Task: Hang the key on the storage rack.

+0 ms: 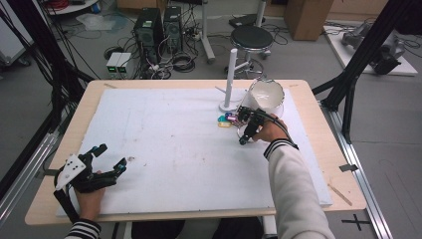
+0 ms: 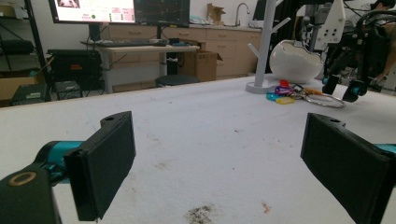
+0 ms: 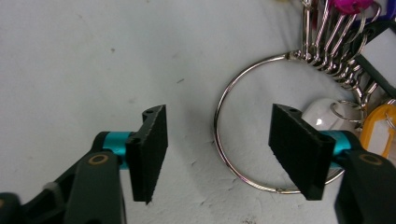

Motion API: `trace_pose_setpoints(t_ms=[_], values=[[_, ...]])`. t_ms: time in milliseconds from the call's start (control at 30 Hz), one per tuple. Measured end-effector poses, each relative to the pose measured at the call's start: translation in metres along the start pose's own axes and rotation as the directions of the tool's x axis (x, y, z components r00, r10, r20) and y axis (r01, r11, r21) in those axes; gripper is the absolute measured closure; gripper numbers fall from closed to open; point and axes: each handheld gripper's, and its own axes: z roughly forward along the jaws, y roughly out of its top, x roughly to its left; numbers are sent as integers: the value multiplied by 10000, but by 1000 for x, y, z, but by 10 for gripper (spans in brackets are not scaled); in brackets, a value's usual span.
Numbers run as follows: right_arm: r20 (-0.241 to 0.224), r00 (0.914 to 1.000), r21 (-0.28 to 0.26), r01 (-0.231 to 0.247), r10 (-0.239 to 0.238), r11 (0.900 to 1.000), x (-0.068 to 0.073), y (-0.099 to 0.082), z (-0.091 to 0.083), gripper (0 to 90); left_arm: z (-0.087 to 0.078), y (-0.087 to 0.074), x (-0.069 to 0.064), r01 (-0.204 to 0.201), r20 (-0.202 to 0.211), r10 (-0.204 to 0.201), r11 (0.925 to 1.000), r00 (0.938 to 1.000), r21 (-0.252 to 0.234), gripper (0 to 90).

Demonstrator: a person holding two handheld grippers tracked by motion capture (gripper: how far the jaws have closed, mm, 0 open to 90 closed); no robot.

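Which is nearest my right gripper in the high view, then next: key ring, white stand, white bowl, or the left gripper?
From the right gripper:
1. Key ring, by its jaws, with coloured tags.
2. and 3. White stand and white bowl, just behind; too close to call.
4. Left gripper, across the table at the near left.

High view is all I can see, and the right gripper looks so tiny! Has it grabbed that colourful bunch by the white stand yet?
Observer: Not yet. In the right gripper view, the right gripper has its jaws open. One side of the metal ring lies between them, and the pads are not pressing on it.
Operator: What hangs on the ring?
Observer: Small clips carrying plastic tags, among them a pink tag and an orange tag.
Operator: And my other gripper?
Observer: The left gripper view shows the left gripper wide open, with nothing between its jaws.
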Motion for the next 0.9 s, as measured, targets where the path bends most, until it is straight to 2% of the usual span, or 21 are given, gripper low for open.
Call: trace_pose_setpoints(t_ms=[367, 467, 667, 733, 900], values=[[-147, 9996, 561, 254, -246, 9981, 0, 4, 7, 517, 0, 0, 0, -7, -9, 7, 10000, 10000, 7, 106], [-113, 9999, 690, 131, -124, 9975, 1, 6, 8, 552, 0, 0, 0, -3, -4, 3, 10000, 10000, 1, 106], [-159, 9996, 700, 256, -245, 9972, -1, 6, 11, 583, 0, 0, 0, -9, -5, 9, 10000, 10000, 2, 106], [-214, 9997, 790, 114, -97, 9968, 0, 6, 10, 603, 0, 0, 0, 0, -5, 0, 10000, 10000, -2, 106], [-249, 9997, 934, 95, -72, 9956, -1, 6, 11, 654, 0, 0, 0, -6, -19, 6, 10000, 10000, 8, 106]])
